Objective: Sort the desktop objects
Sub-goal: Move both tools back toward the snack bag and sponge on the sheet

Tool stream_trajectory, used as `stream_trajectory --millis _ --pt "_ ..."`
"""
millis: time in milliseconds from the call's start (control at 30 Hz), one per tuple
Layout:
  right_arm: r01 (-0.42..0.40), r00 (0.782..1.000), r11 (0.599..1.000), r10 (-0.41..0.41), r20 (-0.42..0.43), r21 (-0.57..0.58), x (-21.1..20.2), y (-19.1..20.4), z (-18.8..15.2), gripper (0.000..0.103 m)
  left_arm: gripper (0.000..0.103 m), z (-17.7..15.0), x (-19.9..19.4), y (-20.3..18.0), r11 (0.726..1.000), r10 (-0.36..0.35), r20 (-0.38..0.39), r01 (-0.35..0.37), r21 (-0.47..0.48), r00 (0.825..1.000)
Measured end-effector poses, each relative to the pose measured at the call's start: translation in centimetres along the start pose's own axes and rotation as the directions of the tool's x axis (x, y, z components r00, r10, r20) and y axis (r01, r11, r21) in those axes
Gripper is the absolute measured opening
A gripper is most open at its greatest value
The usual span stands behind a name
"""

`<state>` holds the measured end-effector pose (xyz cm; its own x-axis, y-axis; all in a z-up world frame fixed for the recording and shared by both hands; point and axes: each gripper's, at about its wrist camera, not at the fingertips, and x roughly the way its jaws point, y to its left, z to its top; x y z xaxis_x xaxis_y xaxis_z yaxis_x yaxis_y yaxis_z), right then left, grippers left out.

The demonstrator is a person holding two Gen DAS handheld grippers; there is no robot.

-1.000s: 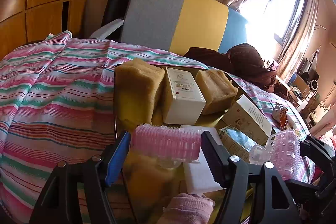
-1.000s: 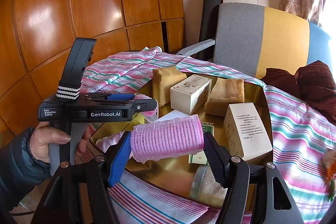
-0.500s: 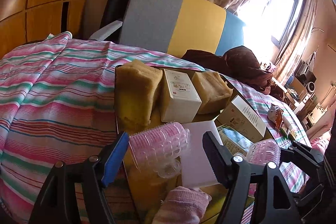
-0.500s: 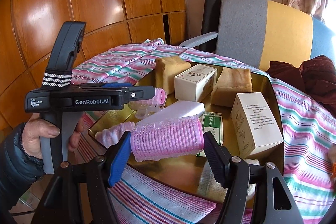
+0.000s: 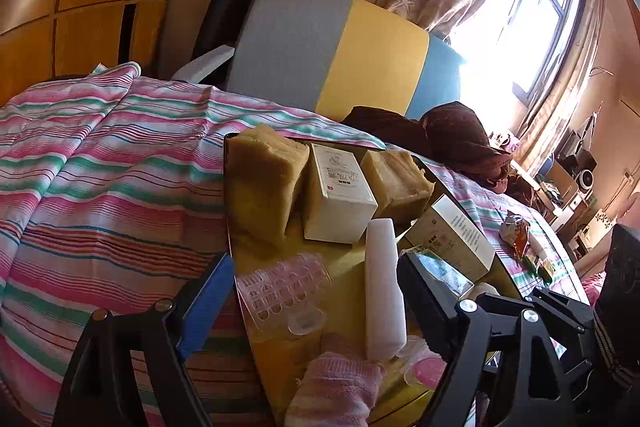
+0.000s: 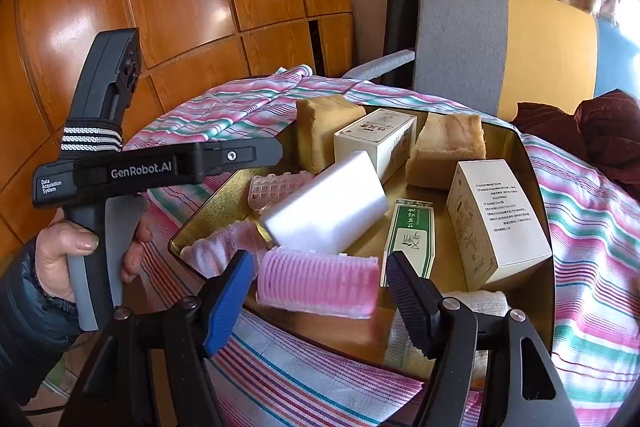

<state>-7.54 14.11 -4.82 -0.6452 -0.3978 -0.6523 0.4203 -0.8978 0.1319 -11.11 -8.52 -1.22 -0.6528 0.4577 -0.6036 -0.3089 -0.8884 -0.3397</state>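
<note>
On a striped cloth (image 6: 592, 227), our gold tray (image 6: 532, 187) carries soap blocks, cartons and a white sponge (image 6: 328, 203). Half a second ago both our grippers clasped pink hair rollers; now the left gripper (image 5: 316, 291) stands released, its roller (image 5: 284, 291) lying free at the tray's near left edge, and the right gripper (image 6: 320, 283) has also spread, with gaps on both sides of its roller (image 6: 318, 285). We judge both rollers delivered to the tray's front, so this sorting step looks finished. Whether the right roller already rests on the tray or is mid-drop is unclear, as motion blur softens it. The pink towel (image 5: 336, 387) is cut off at the frame's bottom, and glare washes out the window side.
</note>
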Motion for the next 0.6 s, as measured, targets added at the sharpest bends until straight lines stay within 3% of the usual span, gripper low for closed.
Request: stream_trajectory --millis 333,500,600 --pt "0.025 0.997 0.997 -0.03 0.077 0.073 -3.6 -2.1 -0.7 0.072 0.085 0.1 -1.6 -0.2 1.0 0.014 0.036 -0.014 -0.005 0.999" --pt "0.119 0.984 0.976 -0.141 0.107 0.185 -6.9 -6.7 -2.6 0.074 0.085 0.5 -2.5 -2.1 0.999 -0.015 0.054 0.014 0.032 0.998" --pt "0.205 0.967 0.937 -0.238 0.088 0.283 -9.1 -10.6 -4.8 0.074 0.085 0.7 -2.5 -4.4 0.996 -0.058 0.047 0.054 0.076 0.997"
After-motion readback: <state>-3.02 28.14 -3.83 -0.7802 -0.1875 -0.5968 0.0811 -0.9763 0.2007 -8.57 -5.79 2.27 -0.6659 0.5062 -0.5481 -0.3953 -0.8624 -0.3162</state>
